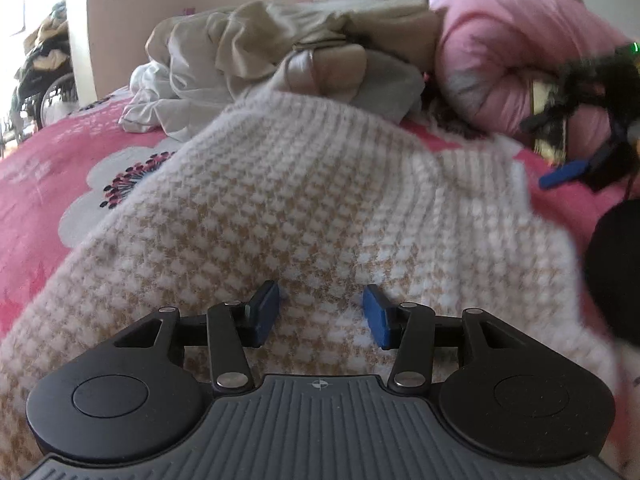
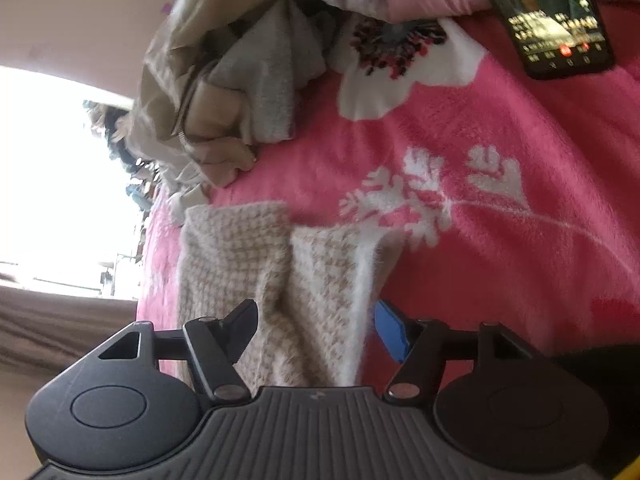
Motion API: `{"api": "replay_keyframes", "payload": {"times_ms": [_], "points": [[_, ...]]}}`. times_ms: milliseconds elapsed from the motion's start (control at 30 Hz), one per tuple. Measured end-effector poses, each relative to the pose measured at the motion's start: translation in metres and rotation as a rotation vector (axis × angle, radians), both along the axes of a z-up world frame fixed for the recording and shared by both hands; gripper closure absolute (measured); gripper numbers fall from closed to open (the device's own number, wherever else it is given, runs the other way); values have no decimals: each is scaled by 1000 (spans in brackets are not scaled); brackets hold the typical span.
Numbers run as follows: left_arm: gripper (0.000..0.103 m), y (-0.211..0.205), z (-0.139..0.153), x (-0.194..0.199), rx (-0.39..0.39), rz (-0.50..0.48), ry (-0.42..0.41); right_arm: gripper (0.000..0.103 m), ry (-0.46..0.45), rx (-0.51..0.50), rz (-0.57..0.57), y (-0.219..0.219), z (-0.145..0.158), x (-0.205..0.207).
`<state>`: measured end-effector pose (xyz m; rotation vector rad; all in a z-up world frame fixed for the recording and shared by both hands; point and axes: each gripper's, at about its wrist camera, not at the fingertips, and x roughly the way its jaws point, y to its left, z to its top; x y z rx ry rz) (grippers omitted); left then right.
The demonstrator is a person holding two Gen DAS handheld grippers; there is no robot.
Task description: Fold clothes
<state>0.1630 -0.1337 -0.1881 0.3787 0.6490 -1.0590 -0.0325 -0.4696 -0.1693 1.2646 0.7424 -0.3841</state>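
A white and tan knitted sweater (image 1: 280, 200) lies spread on the pink floral blanket (image 1: 36, 216). My left gripper (image 1: 320, 312) hovers low over it, blue pads apart and no fabric pinched between them. In the right wrist view the picture is rolled sideways. There a raised fold of the same sweater (image 2: 240, 248) runs between the wide-apart fingers of my right gripper (image 2: 316, 328), whose pads do not press on it. One blue finger (image 1: 560, 174) of the right gripper shows at the far right of the left wrist view.
A heap of beige and grey clothes (image 1: 260, 52) lies behind the sweater, beside a pink padded jacket (image 1: 520, 52). A phone with a lit screen (image 2: 552, 20) rests on the blanket. A dark round object (image 1: 616, 272) sits at the right edge.
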Motion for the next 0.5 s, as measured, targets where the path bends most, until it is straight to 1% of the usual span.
{"api": "replay_keyframes", "payload": {"times_ms": [67, 100, 133, 167, 233, 333, 367, 433, 467, 500], "points": [[56, -4, -1, -5, 23, -6, -40, 35, 14, -28, 8, 3, 3, 5], [56, -4, 0, -5, 24, -4, -38, 38, 7, -72, 38, 7, 9, 10], [56, -3, 1, -4, 25, -3, -35, 40, -8, -137, 90, 14, 18, 19], [56, -1, 4, -2, 12, 1, -16, 41, -28, -210, 155, 24, 28, 30], [57, 4, 12, 3, -19, 12, 25, 48, -82, -369, 311, 47, 48, 60], [57, 21, 31, 13, -123, 55, 42, 62, -155, -617, 559, 97, 69, 113], [57, 29, 37, 18, -162, 85, 38, 70, -175, -699, 639, 116, 74, 131], [57, 45, 42, 36, -220, 184, 59, 76, -208, -871, 800, 158, 78, 165], [57, 49, 40, 45, -208, 235, 63, 82, -213, -952, 865, 177, 77, 179], [57, 53, 37, 53, -194, 286, 67, 91, -220, -1017, 923, 193, 75, 192]]}}
